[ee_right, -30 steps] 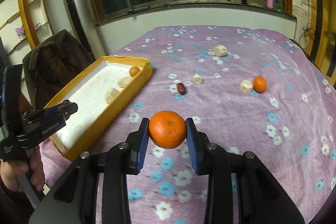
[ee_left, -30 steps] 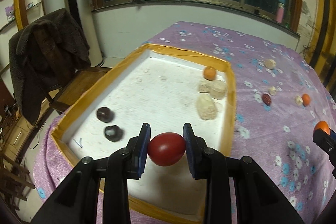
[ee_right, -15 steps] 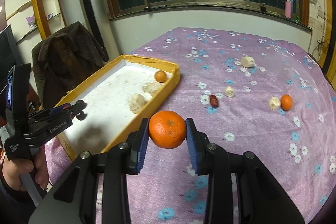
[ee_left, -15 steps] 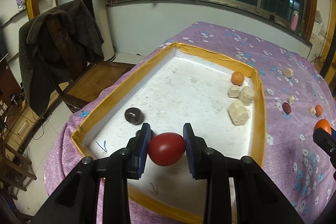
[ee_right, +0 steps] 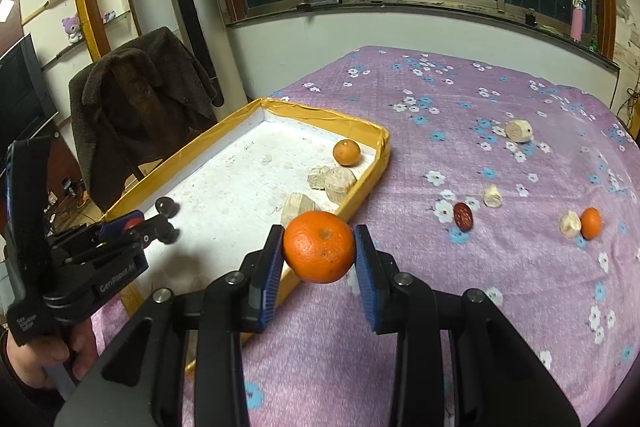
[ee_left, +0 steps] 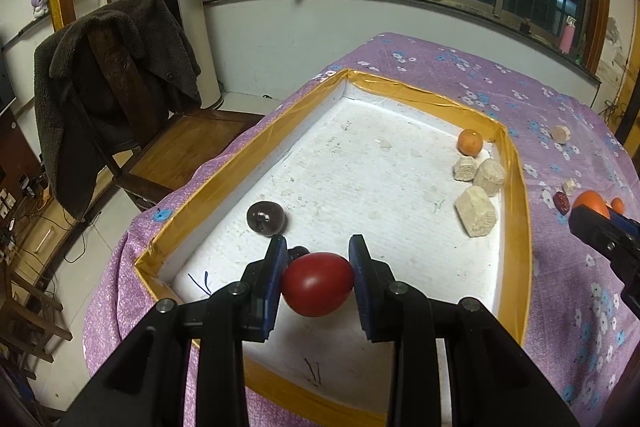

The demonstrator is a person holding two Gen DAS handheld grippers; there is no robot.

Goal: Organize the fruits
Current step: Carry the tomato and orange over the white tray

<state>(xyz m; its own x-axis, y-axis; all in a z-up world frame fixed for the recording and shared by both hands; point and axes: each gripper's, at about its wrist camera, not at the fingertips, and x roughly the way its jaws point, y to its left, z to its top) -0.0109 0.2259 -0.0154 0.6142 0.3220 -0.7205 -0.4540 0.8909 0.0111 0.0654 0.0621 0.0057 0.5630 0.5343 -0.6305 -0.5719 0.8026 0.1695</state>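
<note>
My left gripper (ee_left: 318, 281) is shut on a red egg-shaped fruit (ee_left: 318, 285) and hangs over the near end of a white tray with a yellow rim (ee_left: 516, 227). In the tray lie a dark round fruit (ee_left: 266, 218), a small orange (ee_left: 470, 142) and three pale chunks (ee_left: 476, 211); a second dark fruit is mostly hidden behind the left finger. My right gripper (ee_right: 320, 249) is shut on a large orange (ee_right: 320, 246), just right of the tray's (ee_right: 360, 205) near right side. The left gripper (ee_right: 132, 223) shows at the left of the right wrist view.
On the purple flowered cloth (ee_right: 500, 287) lie a red date (ee_right: 463, 217), a small orange (ee_right: 591, 223) and several pale chunks (ee_right: 519, 131). A wooden chair with a dark coat (ee_left: 116, 99) stands left of the table. A hand (ee_right: 44, 359) holds the left gripper's handle.
Both grippers have swung left, each keeping its fruit. The tray has shifted rightward in both views, and the right gripper with its orange has come closer to the tray's right side.
</note>
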